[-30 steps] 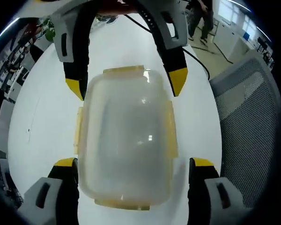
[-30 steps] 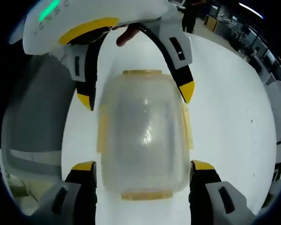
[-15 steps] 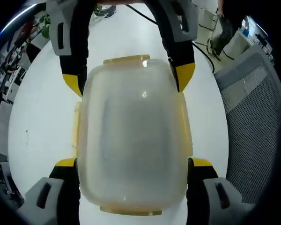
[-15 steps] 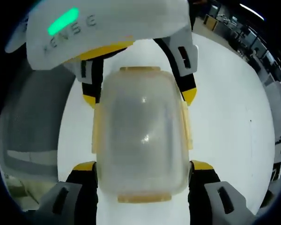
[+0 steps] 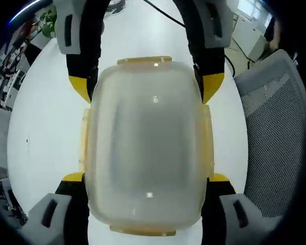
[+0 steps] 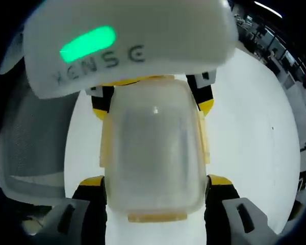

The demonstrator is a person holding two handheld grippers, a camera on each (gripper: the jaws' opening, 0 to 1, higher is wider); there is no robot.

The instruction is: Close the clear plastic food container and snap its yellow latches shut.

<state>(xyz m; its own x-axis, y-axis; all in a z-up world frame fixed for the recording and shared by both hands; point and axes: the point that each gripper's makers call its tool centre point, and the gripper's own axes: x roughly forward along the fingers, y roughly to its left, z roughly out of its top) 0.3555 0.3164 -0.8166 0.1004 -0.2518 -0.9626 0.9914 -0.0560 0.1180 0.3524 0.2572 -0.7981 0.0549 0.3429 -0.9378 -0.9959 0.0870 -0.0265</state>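
Observation:
The clear plastic container (image 5: pixel 145 148) lies on the white table (image 5: pixel 41 127) with its lid on top. Yellow latches (image 5: pixel 208 138) stick out along its sides and ends. My left gripper (image 5: pixel 146 178) is open, its yellow-tipped jaws straddling the container's near end. Opposite it, the right gripper's fingertips (image 5: pixel 211 87) flank the far end. In the right gripper view the container (image 6: pixel 153 153) sits between the jaws of my open right gripper (image 6: pixel 155 180), and a side latch (image 6: pixel 204 138) juts out. The left gripper's white body (image 6: pixel 122 46), with a green light, hangs over the far end.
A grey mesh chair (image 5: pixel 275 127) stands at the table's edge, seen also as the mesh chair (image 6: pixel 35 132) in the right gripper view. Bare white table (image 6: pixel 255 127) spreads on the other side of the container. Office desks lie far behind.
Both grippers have closed in on the container from opposite ends, so it looks larger in both views. The jaws' spread has not changed.

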